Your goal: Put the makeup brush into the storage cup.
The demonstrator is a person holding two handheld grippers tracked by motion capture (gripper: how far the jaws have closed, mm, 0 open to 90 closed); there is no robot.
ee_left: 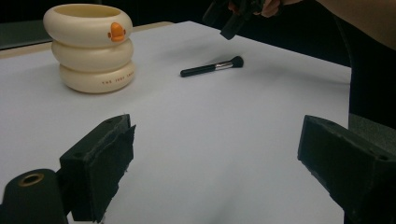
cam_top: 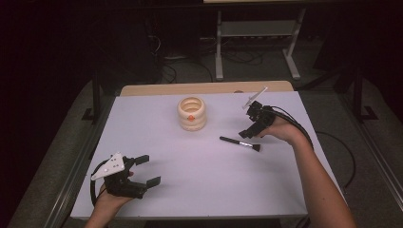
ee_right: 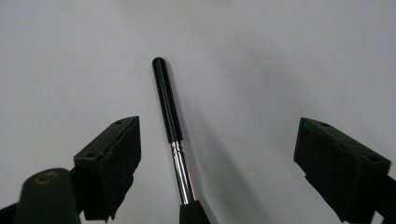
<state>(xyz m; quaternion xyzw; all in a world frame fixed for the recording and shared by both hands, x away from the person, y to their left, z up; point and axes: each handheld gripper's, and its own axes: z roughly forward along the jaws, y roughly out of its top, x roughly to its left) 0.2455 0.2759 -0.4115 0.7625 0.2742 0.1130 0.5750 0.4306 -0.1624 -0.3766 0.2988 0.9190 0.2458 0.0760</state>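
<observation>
Right gripper (cam_top: 250, 133) poised over makeup brush (cam_top: 240, 143), jaws wide, brush lying between them untouched; left gripper (cam_top: 145, 170) resting on white table (cam_top: 190, 180), jaws wide, empty.

Makeup brushes: I count one (cam_top: 240, 143), lying on the table (cam_top: 190, 190).
Ringed cream holders with an orange duck mark: one (cam_top: 192, 113).
Grippers in my hands: two, left gripper (cam_top: 144, 171) and right gripper (cam_top: 248, 134).
</observation>
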